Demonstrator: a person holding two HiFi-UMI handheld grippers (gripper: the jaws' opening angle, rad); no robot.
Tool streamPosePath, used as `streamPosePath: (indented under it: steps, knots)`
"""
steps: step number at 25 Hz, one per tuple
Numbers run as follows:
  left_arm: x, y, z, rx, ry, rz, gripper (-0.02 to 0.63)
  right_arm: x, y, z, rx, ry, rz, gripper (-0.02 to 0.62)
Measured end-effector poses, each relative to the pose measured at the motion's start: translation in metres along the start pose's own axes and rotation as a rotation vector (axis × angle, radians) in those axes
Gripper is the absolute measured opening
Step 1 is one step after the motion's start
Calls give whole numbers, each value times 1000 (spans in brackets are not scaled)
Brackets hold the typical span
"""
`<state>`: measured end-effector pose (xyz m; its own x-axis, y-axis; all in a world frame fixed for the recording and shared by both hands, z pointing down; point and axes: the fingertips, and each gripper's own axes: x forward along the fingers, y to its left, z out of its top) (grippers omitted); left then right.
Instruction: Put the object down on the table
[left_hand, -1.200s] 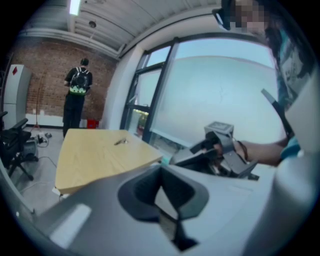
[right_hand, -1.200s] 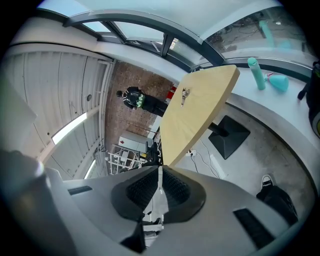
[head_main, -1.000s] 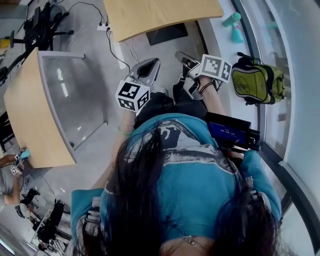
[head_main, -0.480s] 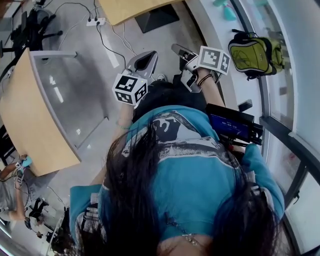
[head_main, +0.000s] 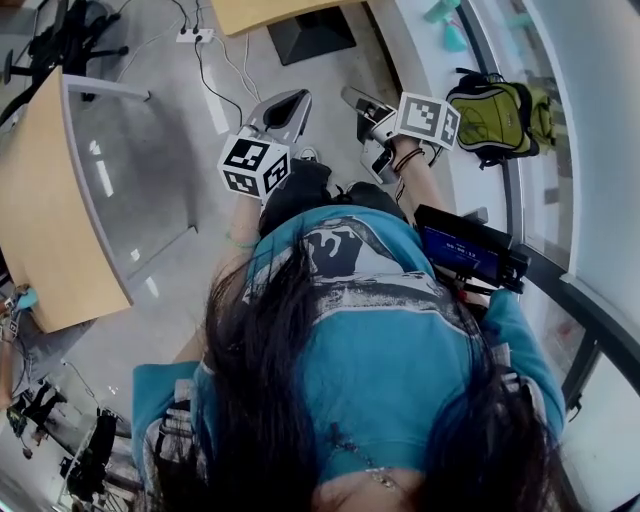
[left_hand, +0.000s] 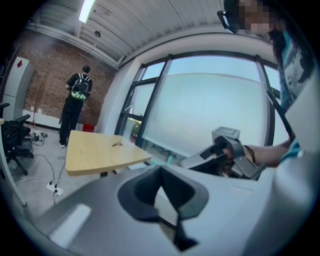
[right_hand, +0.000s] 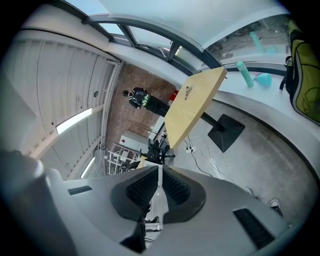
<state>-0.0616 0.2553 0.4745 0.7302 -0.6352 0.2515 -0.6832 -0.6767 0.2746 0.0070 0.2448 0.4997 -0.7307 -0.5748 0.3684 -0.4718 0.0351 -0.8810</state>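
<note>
Head view: left gripper (head_main: 288, 102) and right gripper (head_main: 358, 100) out front, no object visible anywhere. Left gripper view: jaws together, empty; pale wooden tabletop (left_hand: 100, 149) ahead-left of it. Right gripper view: jaws probably closed, empty. I'd reach the tabletop level first.

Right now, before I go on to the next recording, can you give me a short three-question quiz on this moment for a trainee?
1. True or false: the green fabric backpack lies on a wooden table.
2. What sits between the fingers of the right gripper? A) nothing B) a teal bottle C) a cable
3. In the head view, which is nearer the backpack: the left gripper or the right one?

Key:
1. False. It rests on the white ledge by the window.
2. A
3. The right one.
</note>
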Motion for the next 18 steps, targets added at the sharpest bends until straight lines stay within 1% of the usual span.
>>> streamPosePath:
  steps: [1,4,5,6,8,11,14,18]
  knots:
    - [-3,-9,3,-20,-24,1,-9,-11,1,-2,-7,-2,6,35]
    - [-30,-28,12,-170,-177,-24,-8,-57,-4,-7,-65,-6,-5,35]
    - [-40,-28,11,-179,-210,-32,-9,-70,-7,-9,-89,-12,-22,34]
    - [-45,-23,9,-162,-225,-36,-9,-78,-8,-10,-100,-28,-37,34]
    - [-44,-10,6,-115,-227,-39,-9,-83,-6,-3,-78,-78,-35,32]
    - [-12,-2,12,-117,-207,-57,-9,-80,-3,21,-9,-124,-10,28]
    - [13,-14,15,-76,-161,-89,-9,-72,-1,32,-15,-111,-1,28]
    - [29,-31,23,-71,-160,-120,-9,-66,-2,33,-12,-87,10,26]
